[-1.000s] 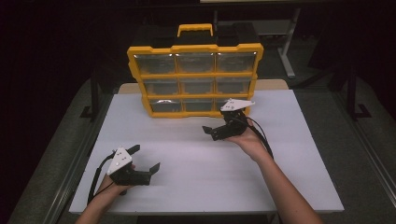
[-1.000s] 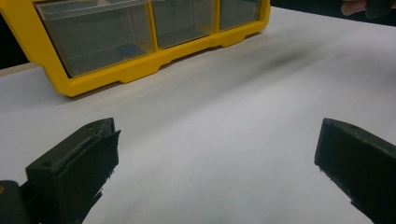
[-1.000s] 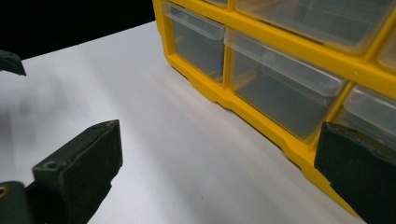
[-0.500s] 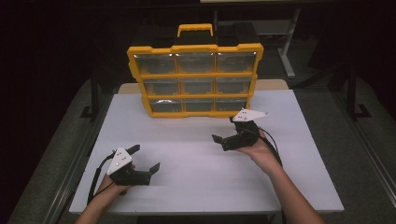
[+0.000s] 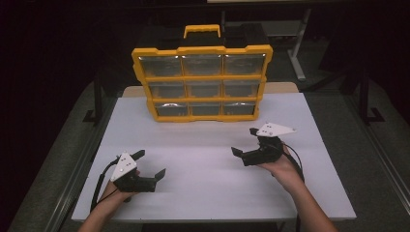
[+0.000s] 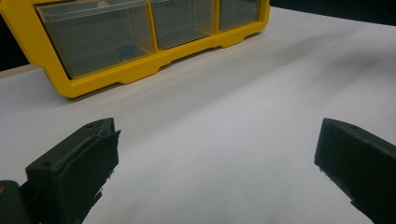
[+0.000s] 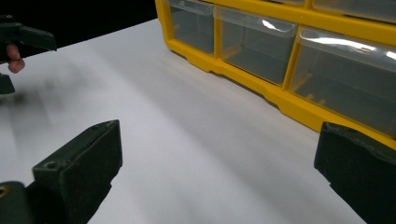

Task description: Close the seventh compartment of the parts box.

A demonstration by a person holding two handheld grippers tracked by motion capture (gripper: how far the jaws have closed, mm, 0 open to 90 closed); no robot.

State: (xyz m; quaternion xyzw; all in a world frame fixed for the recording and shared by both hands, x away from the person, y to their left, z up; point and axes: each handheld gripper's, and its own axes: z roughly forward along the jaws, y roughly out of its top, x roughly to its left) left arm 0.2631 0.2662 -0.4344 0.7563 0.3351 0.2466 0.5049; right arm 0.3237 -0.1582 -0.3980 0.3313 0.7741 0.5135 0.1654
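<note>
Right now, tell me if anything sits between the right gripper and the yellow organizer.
Nothing visible does. Bare white table lies between the right gripper and the organizer; its fingers are open and empty. The left gripper is off to the side.

The room around is dark, nearly black; light falls from above onto the white surface (image 5: 203,159), which stands out bright. Glare streaks show on the clear drawer fronts of the yellow organizer (image 5: 203,79), strongest in the right gripper view (image 7: 275,25). Soft, faint shadows lie under the left gripper (image 5: 150,164) and the right gripper (image 5: 245,141). In both gripper views the near black fingers (image 6: 74,172) are blurred, and grey smears of shadow cross the surface. The high view is slightly soft and grainy.
</note>
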